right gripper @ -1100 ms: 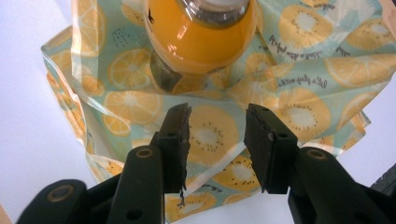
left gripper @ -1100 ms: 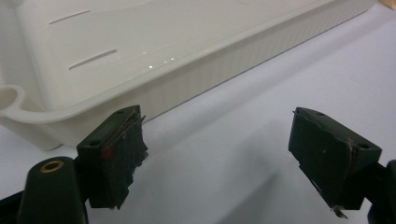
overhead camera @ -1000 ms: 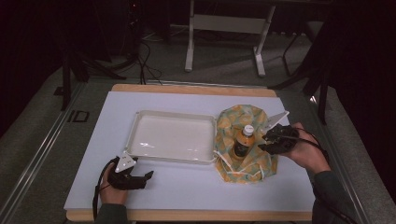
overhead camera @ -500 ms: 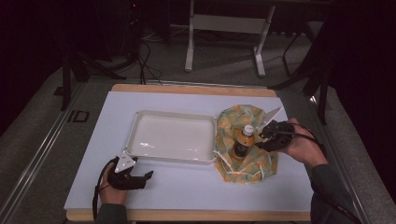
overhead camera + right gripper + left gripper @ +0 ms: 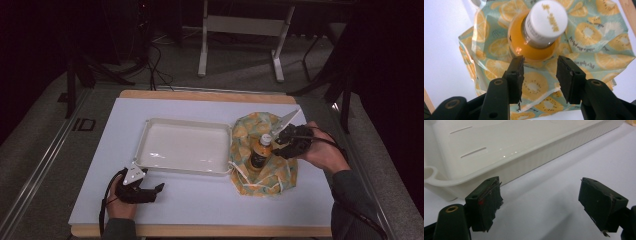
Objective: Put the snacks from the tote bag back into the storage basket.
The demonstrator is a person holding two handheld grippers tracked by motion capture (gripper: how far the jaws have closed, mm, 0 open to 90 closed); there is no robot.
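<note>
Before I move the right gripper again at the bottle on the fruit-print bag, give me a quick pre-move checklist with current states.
1. Bottle upright on the fruit-print bag: ok.
2. Right gripper free of the bottle: ok; its jaws have just been opening and nothing is pinched between them.
3. Right gripper lined up on the bottle: ok, the cap sits just ahead of the gap.
4. Tray empty: ok.
5. Left gripper open, parked by the tray's near wall: ok.
6. Whether the cap is tight: cannot tell.
</note>
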